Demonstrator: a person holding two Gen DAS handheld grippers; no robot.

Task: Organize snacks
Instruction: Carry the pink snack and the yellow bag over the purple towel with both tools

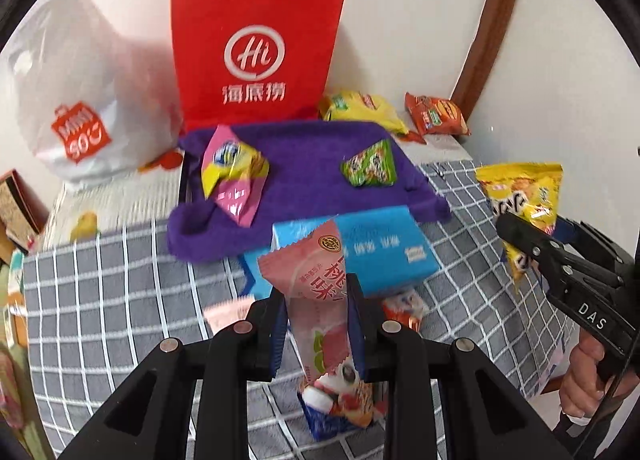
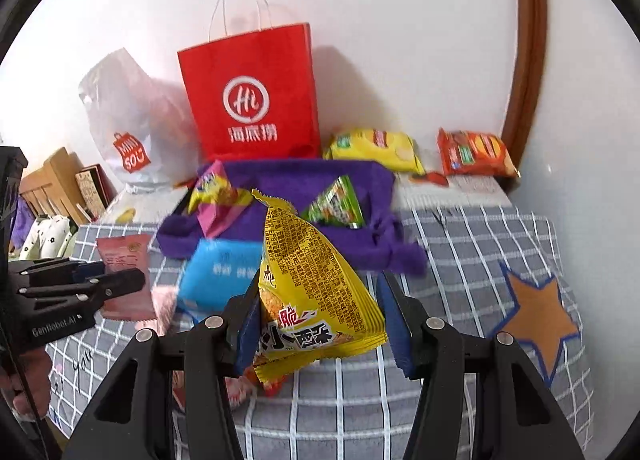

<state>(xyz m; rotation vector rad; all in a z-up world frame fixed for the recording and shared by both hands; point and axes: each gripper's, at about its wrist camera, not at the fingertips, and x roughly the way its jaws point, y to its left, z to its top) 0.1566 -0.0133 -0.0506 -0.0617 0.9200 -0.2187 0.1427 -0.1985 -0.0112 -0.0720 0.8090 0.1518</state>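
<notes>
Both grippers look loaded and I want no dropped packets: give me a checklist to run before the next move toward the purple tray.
1. Left gripper shut on pink peach packet: ok.
2. Right gripper shut on yellow snack packet: ok.
3. Purple tray has bare space between the pink-yellow packet and green packet: ok.
4. Blue box lies across the path to the tray: not ok.
5. Grip firmness: cannot tell.

Both tongs (image 1: 318,324) (image 2: 320,316) clamped, raised.
</notes>
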